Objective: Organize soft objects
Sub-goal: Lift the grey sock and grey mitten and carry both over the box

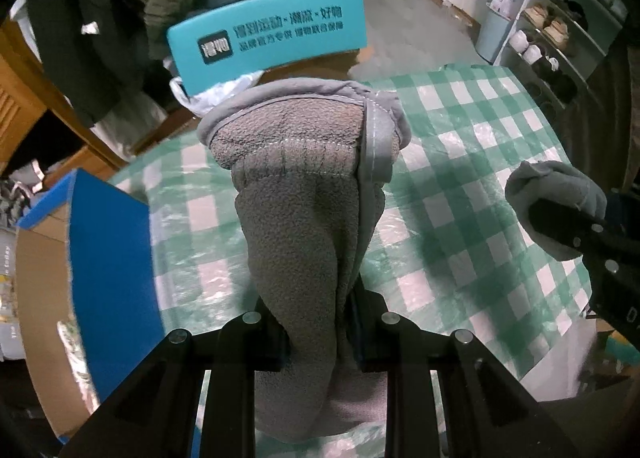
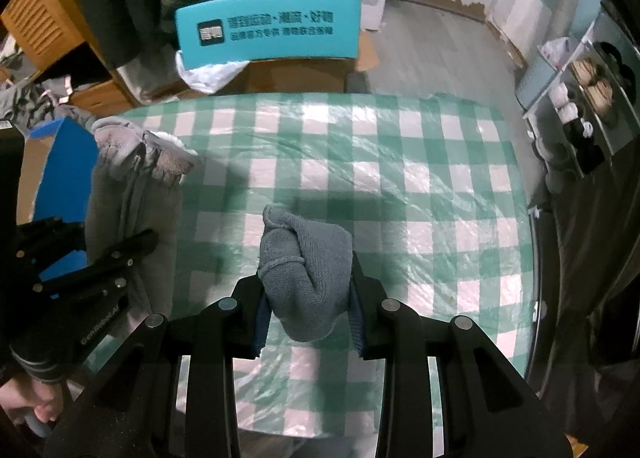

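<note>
Grey fleece mitten [image 1: 304,218] is hanging clamped in the left gripper [image 1: 316,334] above the checked tablecloth [image 1: 460,162]; the right gripper [image 2: 306,322] is pinching a blue-grey knitted sock [image 2: 308,266]. Carrying step; next probably needs lowering both into the blue-edged cardboard box [image 1: 108,242].

Two fisheye views, each looking forward and down along a hand-held gripper, close above the checked worktop [image 1: 460,162]. Both share the worktop [image 2: 400,178], the teal sign [image 1: 266,44] beyond it, and each other's gripper.
</note>
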The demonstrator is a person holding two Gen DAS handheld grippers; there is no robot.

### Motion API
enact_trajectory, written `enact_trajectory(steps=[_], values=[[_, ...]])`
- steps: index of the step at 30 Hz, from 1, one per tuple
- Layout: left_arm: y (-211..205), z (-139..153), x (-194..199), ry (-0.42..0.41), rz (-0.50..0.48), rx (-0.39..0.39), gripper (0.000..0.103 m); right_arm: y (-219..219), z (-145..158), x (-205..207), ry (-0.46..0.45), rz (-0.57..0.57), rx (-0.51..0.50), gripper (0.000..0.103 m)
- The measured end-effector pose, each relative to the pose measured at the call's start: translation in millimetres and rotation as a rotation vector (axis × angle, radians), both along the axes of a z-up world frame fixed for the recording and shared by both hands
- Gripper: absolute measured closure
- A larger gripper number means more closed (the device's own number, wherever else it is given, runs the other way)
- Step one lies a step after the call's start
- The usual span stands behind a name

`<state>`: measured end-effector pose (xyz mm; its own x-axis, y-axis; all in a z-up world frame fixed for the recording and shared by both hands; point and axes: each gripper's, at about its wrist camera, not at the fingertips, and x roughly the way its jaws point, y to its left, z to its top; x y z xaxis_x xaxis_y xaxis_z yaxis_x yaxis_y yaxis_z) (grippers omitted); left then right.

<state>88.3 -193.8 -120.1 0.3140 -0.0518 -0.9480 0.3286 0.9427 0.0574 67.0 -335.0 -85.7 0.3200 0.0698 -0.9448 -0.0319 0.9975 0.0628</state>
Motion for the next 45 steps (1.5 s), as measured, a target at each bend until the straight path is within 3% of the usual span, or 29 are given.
enact_trajectory(steps=[15,30,45], values=[[49,53,-31,-0.124,0.011,0.020,0.080,49,36,-9,-0.073,0.109,0.023,0.072],[106,106,-41,-0.196,0.055,0.007,0.080,113,72,-11,-0.133,0.229,0.073,0.072],[183,112,-48,-0.214,0.146,0.018,0.080,172,86,-8,-0.146,0.315,0.104,0.072]])
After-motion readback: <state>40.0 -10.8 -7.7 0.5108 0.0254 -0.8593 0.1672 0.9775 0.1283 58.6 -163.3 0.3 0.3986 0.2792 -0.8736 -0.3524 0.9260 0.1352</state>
